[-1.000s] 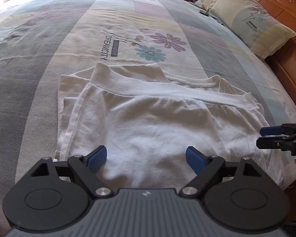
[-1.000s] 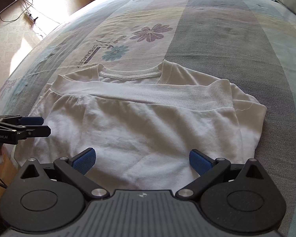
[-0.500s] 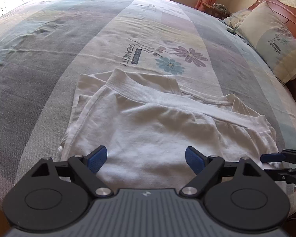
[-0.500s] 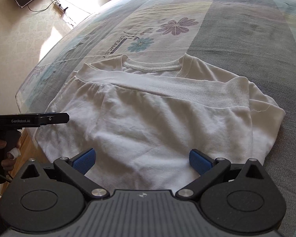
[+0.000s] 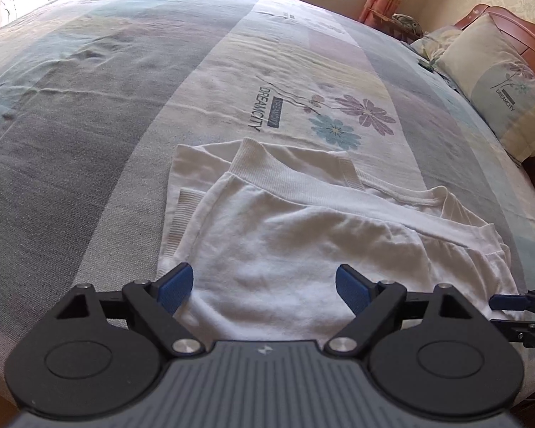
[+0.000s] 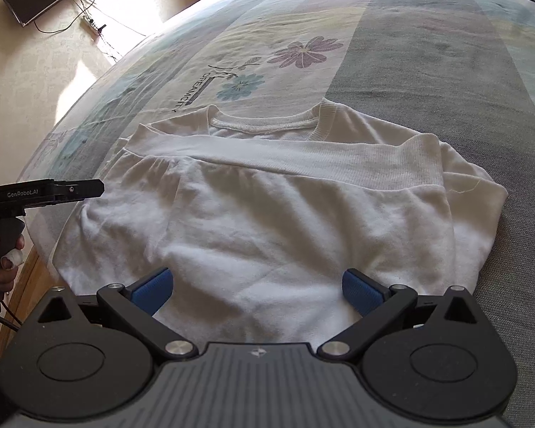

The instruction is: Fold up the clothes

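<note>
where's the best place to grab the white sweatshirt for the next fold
Likely the two near corners of the white sweatshirt, one per gripper, coming in low from the bed edge. It lies flat, already folded once, its ribbed hem just short of the collar; both grippers hang open over the near edge.

Both grippers were black with ribbed grey housings, silver screws and blue pads point(image 5: 176, 287); one bore "GenRobot.AI" lettering point(image 6: 22, 193).

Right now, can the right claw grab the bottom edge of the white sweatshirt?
Probably yes. The right claw is open right above the white sweatshirt, with nothing lying on the cloth between its fingers, and the left claw stays off to the side.
</note>
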{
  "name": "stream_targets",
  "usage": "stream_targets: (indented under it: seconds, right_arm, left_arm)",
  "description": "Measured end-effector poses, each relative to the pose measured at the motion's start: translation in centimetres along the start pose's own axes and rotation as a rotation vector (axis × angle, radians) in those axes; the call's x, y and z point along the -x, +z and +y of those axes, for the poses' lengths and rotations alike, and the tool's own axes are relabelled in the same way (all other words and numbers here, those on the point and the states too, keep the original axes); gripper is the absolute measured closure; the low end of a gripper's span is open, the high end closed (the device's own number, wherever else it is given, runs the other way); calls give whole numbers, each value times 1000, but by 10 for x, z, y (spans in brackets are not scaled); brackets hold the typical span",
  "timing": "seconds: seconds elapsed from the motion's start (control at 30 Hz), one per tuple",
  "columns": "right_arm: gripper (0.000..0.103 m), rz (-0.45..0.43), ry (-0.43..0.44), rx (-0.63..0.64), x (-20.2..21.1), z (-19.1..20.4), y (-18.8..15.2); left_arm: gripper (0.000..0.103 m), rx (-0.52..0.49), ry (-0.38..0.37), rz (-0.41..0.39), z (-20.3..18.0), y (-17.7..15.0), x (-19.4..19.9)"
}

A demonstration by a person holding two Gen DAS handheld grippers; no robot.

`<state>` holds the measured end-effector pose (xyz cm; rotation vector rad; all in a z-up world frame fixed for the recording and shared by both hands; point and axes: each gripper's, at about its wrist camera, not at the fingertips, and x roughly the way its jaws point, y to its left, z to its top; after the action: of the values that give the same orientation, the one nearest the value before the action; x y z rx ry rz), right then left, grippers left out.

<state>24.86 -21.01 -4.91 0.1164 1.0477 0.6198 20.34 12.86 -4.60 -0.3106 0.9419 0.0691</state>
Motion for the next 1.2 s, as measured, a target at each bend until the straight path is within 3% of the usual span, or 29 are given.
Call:
stream_targets:
  seconds: [0.27, 0.37, 0.5, 0.6, 0.7, 0.87, 1.03, 1.2]
  right_arm:
    - [0, 1, -166, 0, -8, 27, -3]
    - [0, -4, -225, -16, -10, 37, -5]
    - [0, -8, -253, -56, -10, 44, -6]
    - [0, -3, -273, -76, -11, 47, -7]
    - [0, 10, -307, -54, -15, 53, -6]
    - [0, -8, -265, -57, -12, 61, 5]
    - [0, -52, -191, -55, -6, 75, 19]
    - [0, -97, -215, -79, -4, 82, 21]
  left_arm:
    - [16, -4, -92, -90, 31, 17, 32]
    - [16, -2, -126, -75, 40, 25, 26]
    - [16, -66, -217, -28, 32, 12, 14]
    - [16, -43, -206, -20, 42, -3, 11]
    - [16, 42, -189, -23, 63, 1, 19]
    - [16, 117, -249, -48, 86, 11, 23]
    - [16, 163, -350, 17, 95, 20, 5]
    - [16, 215, -402, 119, 110, 29, -17]
